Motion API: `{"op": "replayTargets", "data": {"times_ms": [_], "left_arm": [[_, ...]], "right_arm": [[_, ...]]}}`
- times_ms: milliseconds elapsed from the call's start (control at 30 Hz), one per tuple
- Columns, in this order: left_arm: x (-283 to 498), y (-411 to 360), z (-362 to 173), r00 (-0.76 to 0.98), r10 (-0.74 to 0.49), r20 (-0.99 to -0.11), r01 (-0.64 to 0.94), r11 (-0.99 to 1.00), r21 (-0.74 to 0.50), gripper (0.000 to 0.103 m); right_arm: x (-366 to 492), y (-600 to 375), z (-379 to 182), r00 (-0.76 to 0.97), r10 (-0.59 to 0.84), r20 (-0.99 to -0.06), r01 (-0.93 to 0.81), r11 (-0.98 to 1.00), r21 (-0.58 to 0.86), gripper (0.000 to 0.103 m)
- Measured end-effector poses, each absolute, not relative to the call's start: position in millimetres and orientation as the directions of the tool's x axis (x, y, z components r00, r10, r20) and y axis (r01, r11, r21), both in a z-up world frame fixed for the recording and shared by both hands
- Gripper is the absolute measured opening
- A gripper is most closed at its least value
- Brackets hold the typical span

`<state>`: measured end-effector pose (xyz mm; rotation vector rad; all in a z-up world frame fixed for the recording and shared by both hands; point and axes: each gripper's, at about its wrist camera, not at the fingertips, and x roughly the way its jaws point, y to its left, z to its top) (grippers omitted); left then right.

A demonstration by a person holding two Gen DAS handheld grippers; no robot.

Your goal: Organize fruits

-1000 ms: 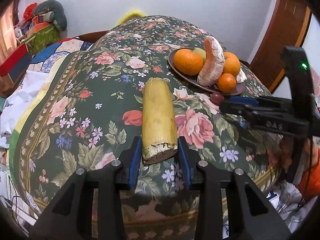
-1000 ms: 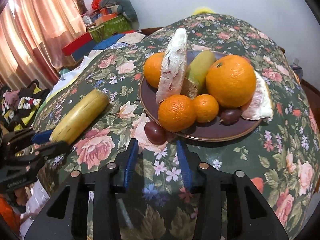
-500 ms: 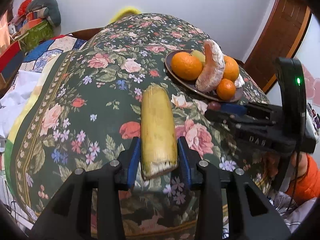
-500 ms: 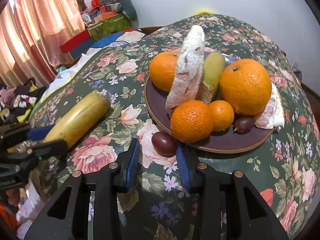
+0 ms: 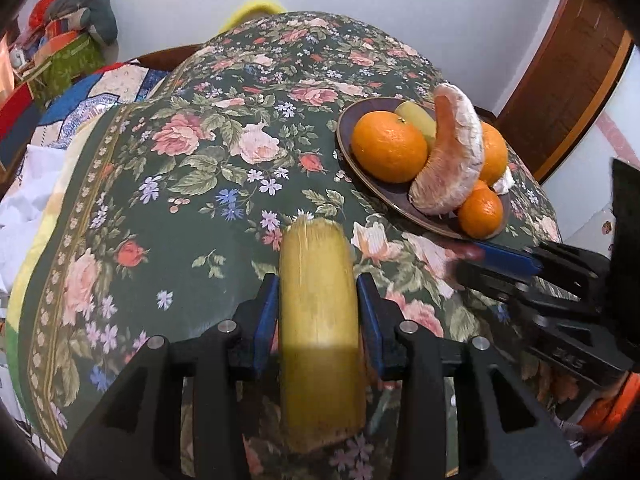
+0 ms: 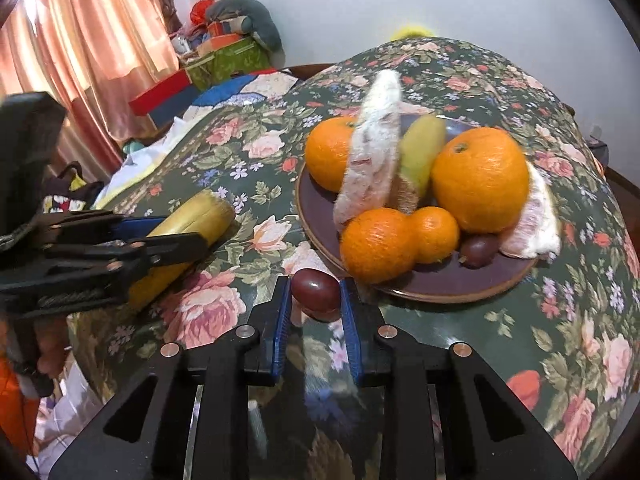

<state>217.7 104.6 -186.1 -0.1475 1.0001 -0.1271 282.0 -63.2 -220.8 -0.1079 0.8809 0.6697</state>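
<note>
The left gripper (image 5: 318, 300) straddles the yellow cut stalk (image 5: 320, 332) on the floral cloth (image 5: 192, 216), pads hugging its sides to lift it (pressure unclear). The right gripper (image 6: 314, 300), just closing, brackets the dark plum (image 6: 316, 294) beside the plate (image 6: 440, 284), bound there.

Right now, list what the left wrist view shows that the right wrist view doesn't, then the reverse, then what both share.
Only the left wrist view: the wooden door at right.

Only the right wrist view: the pink curtain, a second small dark fruit on the plate, and the right gripper whose jaws have just been closing around the dark red fruit on the cloth.

Both: the yellow cut stalk between the left gripper pads, the plate of oranges, the floral cloth.
</note>
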Motion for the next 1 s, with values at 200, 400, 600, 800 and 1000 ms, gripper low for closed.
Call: {"op": "replayTargets", "data": {"times_ms": [200,400,600,800,1000], "left_arm": [[221,100,-185,0.543,-0.146,-0.827,0.02,0.987,-0.161,0.038],[215,93,-176,0.563,-0.12,-0.818,0.015,0.991,-0.135,0.038],[205,83,-145,0.628,-0.124,-0.768,0.034,0.991,-0.132,0.038],[202,70,-112,0.689,-0.15,-0.709,0.071,0.988,-0.14,0.038],[219,60,-97,0.72,-0.164,-0.674,0.087,0.985,-0.147,0.038]], "right_arm": [[281,-89,-210,0.483,0.501,-0.718,-0.551,0.811,0.195,0.022],[279,-107,-197,0.532,0.488,-0.692,-0.525,0.831,0.182,0.022],[281,-122,-185,0.567,0.484,-0.666,-0.505,0.844,0.183,0.022],[286,-137,-174,0.602,0.479,-0.639,-0.482,0.856,0.186,0.022],[290,-149,-166,0.629,0.471,-0.618,-0.461,0.867,0.191,0.022]]}}
